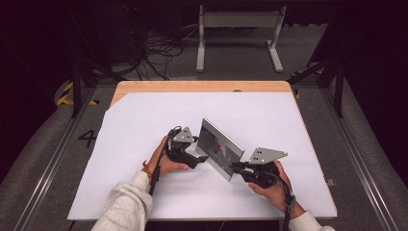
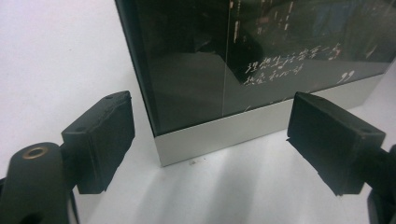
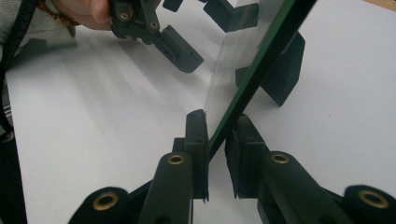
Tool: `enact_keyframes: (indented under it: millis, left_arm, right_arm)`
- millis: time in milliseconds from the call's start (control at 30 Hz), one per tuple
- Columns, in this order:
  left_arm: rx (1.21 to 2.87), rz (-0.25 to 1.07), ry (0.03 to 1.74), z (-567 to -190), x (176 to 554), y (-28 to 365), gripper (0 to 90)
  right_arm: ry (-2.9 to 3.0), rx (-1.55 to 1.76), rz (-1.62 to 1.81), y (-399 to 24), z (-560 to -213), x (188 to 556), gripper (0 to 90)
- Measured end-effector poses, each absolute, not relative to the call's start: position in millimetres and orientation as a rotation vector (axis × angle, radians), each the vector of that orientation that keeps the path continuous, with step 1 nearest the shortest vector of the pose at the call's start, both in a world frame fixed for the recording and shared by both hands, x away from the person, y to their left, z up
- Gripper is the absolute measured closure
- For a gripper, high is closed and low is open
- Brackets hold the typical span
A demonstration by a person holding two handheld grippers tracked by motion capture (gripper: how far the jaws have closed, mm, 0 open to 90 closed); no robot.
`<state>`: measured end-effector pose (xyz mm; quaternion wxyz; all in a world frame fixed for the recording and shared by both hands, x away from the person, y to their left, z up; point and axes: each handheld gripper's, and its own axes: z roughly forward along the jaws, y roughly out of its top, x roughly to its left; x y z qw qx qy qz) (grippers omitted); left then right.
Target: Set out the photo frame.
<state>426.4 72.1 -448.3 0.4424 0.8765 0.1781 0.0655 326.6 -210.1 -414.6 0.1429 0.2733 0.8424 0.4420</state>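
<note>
A silver-edged picture frame with dark glass stands upright on the white sheet, turned at an angle. My right gripper is shut on its near right edge; in the right gripper view the two pads pinch the thin edge of the frame, whose dark back stand rests on the sheet. My left gripper is open and faces the frame's glass front. In the left gripper view its jaws stand wide apart around the gap before the frame's lower corner, not touching it. The left gripper also appears beyond the frame.
A white sheet covers most of the wooden table. Behind the table, on the floor, stand a grey metal bench frame and a tangle of cables. Metal rails run along both sides.
</note>
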Motion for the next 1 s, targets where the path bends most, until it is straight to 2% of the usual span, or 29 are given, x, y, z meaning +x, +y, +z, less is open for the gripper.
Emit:
enact_keyframes:
  millis: [433,667,1000]
  left_arm:
    - [2.175,0.140,0.425,-448,424,70,16.5]
    - [2.170,0.125,0.428,-447,424,72,17.9]
    - [2.183,0.135,0.432,-445,419,74,19.0]
  right_arm:
    - [2.430,0.788,1.269,-211,-415,326,79.5]
    - [2.389,0.815,1.256,-214,-414,324,72.8]
    - [2.336,0.802,1.313,-227,-409,313,83.3]
